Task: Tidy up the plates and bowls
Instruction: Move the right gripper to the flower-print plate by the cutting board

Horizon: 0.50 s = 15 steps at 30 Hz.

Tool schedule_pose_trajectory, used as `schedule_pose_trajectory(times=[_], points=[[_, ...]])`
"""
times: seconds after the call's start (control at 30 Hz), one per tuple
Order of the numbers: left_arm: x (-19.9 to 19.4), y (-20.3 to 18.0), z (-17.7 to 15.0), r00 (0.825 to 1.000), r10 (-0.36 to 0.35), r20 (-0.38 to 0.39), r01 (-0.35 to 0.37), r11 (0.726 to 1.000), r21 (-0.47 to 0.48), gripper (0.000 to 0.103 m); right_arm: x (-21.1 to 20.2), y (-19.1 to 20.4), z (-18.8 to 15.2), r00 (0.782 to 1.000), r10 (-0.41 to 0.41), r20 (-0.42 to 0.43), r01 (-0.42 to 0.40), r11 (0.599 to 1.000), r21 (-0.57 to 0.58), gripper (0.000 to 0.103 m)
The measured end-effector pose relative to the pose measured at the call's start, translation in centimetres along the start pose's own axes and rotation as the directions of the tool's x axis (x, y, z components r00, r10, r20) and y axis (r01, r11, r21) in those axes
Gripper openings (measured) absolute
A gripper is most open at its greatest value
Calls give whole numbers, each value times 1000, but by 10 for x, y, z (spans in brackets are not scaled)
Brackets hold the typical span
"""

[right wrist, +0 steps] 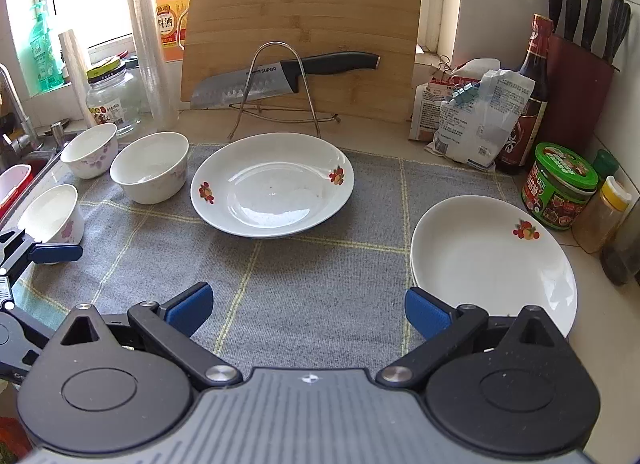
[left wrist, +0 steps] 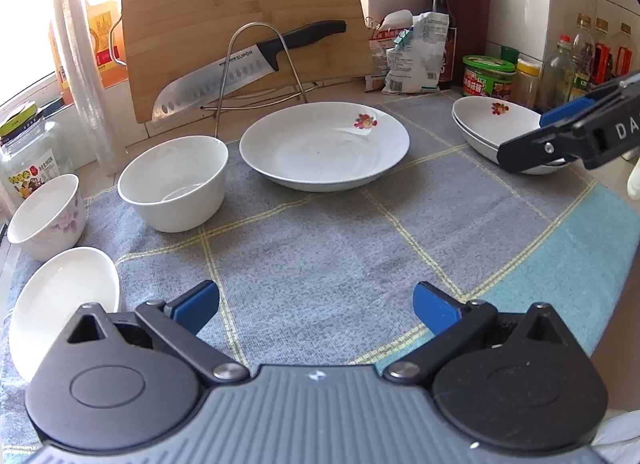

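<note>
While both grippers hover wide open over the cloth, the left gripper and right gripper hold nothing; a plate sits far centre; stacked plates right; bowls left.

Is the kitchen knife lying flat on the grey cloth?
No, the kitchen knife leans against the cutting board, behind the wire rack.

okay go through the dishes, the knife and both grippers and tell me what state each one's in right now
Left gripper: open, holding nothing.
Right gripper: open, holding nothing.
Centre plate: upright, empty, alone on the cloth.
Right plates: stacked, top one empty.
Three bowls: upright, unstacked, apart.
Knife: propped in the wire rack, against the cutting board.
Glass jar: lid on.
</note>
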<state>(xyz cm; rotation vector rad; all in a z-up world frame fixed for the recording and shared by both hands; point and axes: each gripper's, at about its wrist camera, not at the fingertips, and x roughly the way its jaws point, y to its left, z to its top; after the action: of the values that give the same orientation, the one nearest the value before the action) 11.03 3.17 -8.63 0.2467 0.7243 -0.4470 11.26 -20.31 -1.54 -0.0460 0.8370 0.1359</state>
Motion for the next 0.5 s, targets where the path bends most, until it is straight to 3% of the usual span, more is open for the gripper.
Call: schedule_pose_trajectory(times=[0.27,0.5], points=[[24,-9,15,998,53,-16,-54,997,-57,103,16,-24,17,997,76,-9,-76,997,-29,103],[51,-28,30,991,126,-54,-131,986,-106,103,38,-47,39,985,169,-21,-170,978,-123,103]])
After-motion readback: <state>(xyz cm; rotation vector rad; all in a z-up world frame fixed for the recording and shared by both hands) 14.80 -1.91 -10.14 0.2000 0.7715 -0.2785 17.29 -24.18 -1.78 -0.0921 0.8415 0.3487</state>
